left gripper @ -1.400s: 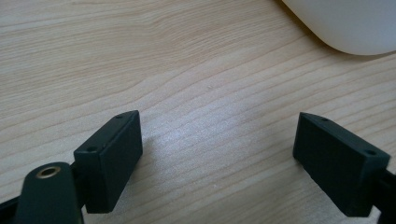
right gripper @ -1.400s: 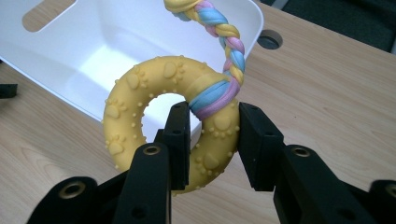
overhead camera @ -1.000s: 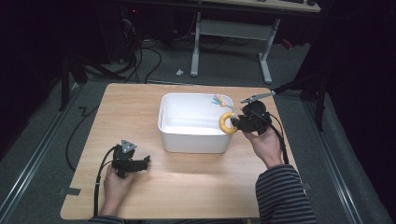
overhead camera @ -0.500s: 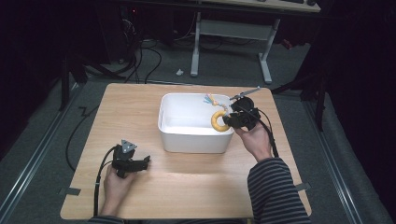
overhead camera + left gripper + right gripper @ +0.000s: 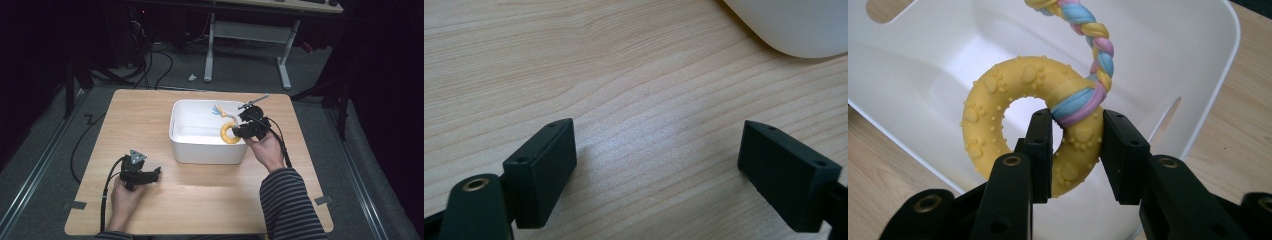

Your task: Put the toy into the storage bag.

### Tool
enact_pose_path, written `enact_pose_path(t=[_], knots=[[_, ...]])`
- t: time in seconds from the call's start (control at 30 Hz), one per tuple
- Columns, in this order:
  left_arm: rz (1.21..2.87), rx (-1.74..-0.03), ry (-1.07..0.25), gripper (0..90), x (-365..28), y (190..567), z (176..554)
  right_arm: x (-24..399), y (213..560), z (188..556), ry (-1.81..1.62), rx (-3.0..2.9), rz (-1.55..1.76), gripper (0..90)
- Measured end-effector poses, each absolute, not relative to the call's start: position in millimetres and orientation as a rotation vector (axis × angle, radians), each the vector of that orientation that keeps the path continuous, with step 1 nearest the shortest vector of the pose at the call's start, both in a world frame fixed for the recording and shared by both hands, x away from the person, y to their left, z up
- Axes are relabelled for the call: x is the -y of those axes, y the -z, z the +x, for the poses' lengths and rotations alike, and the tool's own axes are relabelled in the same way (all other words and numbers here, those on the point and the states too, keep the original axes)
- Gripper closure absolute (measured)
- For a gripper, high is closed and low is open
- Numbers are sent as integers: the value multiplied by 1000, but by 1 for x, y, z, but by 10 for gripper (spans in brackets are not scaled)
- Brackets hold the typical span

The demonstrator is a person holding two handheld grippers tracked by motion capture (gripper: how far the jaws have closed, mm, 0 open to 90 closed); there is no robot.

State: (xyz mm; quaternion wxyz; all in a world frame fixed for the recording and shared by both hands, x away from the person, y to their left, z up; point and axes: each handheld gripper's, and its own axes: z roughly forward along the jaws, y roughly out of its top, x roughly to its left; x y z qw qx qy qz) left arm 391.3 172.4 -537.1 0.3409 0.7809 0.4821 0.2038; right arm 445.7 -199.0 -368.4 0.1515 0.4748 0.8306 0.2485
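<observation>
The right gripper point(image 5: 1077, 150), clamped on the yellow ring toy point(image 5: 1018, 125), should lower further inside the white tub point(image 5: 200, 145) before releasing, while the left gripper point(image 5: 659, 175), jaws apart, idles at seven o'clock.

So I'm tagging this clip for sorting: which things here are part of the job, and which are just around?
Part of the job:
- yellow ring toy with braided rope
- white tub
- right gripper, clamped on the ring above the tub

Just around:
- left gripper, open, over the bare wooden table
- desk frame and cables on the floor behind
</observation>
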Motion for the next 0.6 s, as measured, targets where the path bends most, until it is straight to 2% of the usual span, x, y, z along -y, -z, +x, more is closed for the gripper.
enact_pose_path(t=[0.6], knots=[[2034,-1252,-529,160,-172,537,391,192,380,447,-667,-2450,1372,675]])
